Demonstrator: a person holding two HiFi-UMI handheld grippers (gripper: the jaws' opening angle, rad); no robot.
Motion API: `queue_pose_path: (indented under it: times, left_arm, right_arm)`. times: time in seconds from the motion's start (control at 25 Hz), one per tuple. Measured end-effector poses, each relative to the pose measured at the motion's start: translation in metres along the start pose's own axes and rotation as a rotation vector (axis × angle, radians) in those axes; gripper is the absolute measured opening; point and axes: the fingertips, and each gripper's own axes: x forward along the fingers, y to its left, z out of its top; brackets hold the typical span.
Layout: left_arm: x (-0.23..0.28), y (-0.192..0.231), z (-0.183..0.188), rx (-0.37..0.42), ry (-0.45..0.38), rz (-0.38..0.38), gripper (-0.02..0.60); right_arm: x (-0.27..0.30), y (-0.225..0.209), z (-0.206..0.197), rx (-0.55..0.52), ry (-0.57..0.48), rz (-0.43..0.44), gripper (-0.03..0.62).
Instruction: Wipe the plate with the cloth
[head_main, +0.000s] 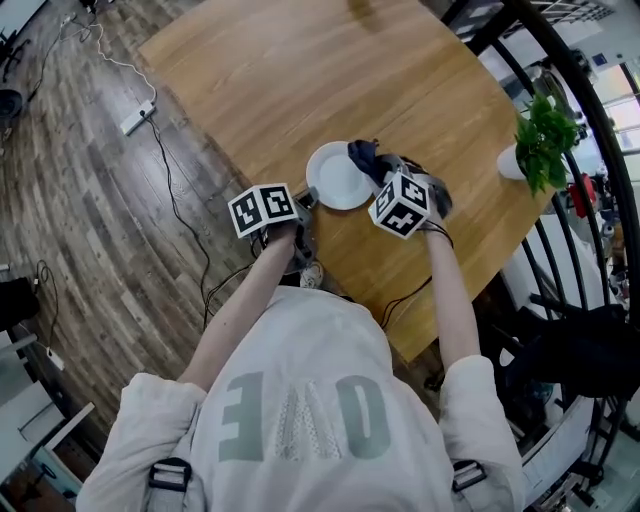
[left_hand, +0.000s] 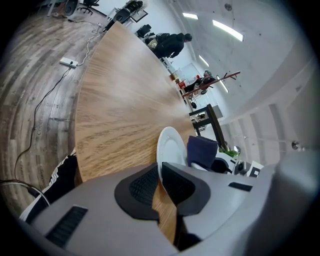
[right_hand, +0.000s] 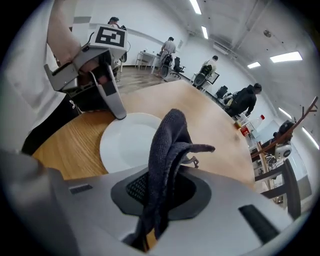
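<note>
I see a bright, evenly lit indoor room. Long ceiling strip lights (right_hand: 285, 56) glow white overhead and blow out to glare. The wooden table (head_main: 300, 80) carries a pale sheen on its far side in the left gripper view, and shadows on it are faint and soft. The white plate (head_main: 335, 180) is nearly washed out. The dark cloth (right_hand: 167, 145) is sharp enough to show its weave. All views bulge like a fisheye. Both gripper views have black rounded corners and a soft nearest foreground.
</note>
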Motion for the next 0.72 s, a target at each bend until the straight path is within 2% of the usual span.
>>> queue_pose_path:
  times: [0.28, 0.44, 0.6, 0.72]
  left_arm:
    - [-0.003, 0.002, 0.001, -0.017, -0.02, -0.012, 0.032]
    - [-0.005, 0.005, 0.003, -0.042, -0.047, -0.015, 0.029]
    - [-0.006, 0.007, 0.004, -0.049, -0.058, -0.014, 0.026]
    - [-0.007, 0.006, 0.003, -0.048, -0.058, -0.014, 0.026]
  right_arm:
    - [0.013, 0.0, 0.003, -0.009, 0.015, -0.015, 0.06]
    - [0.012, 0.013, 0.004, -0.106, 0.056, -0.011, 0.06]
    - [0.006, 0.038, 0.002, -0.218, 0.105, 0.036, 0.06]
    - [-0.003, 0.055, 0.002, -0.223, 0.119, 0.072, 0.06]
